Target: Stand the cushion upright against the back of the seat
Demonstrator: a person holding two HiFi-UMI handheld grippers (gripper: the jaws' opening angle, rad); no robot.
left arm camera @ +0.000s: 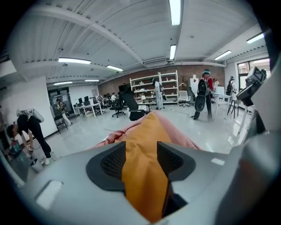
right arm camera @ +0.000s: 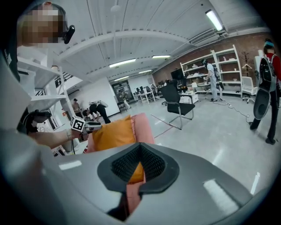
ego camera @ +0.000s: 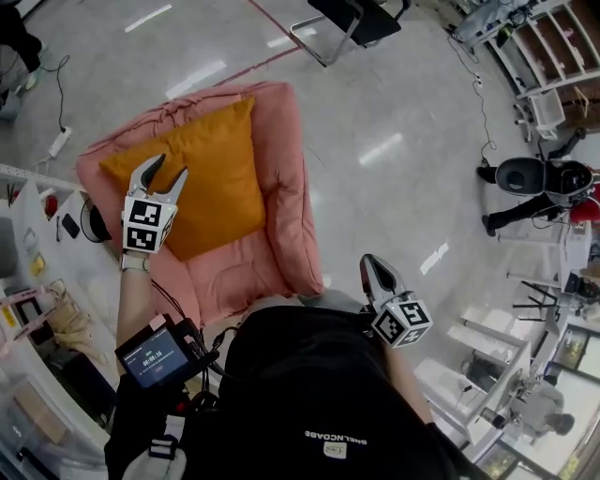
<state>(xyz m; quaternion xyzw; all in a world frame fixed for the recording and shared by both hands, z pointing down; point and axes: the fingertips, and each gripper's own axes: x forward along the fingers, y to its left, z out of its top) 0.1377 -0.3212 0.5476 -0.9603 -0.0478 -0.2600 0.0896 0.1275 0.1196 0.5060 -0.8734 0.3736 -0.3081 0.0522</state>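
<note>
**Cushion up in the pink seat, left claw open beside it**

The orange cushion (ego camera: 211, 178) sits inside the pink padded seat (ego camera: 291, 187), which rests on the glossy grey floor (ego camera: 394, 112). In the right gripper view the cushion stands on edge. Its top corner rises above the seat's padded side, and pink padding shows just behind and beside it. From the steep overhead angle it seems to lean on the seat's back, though the contact itself is hard to confirm.

The left claw (ego camera: 169, 169) hangs over the cushion's near left edge with its jaws apart. Its own view shows the orange fabric running up between the two dark pads without either pad pressing on it.

The right claw (ego camera: 372, 267) is held low at the person's right side, off the seat's outer edge and well apart from the cushion. Its jaws are closed together on nothing, and the cushion and seat show only beyond them.

A black office chair (ego camera: 361, 23) stands on the floor past the seat.
</note>
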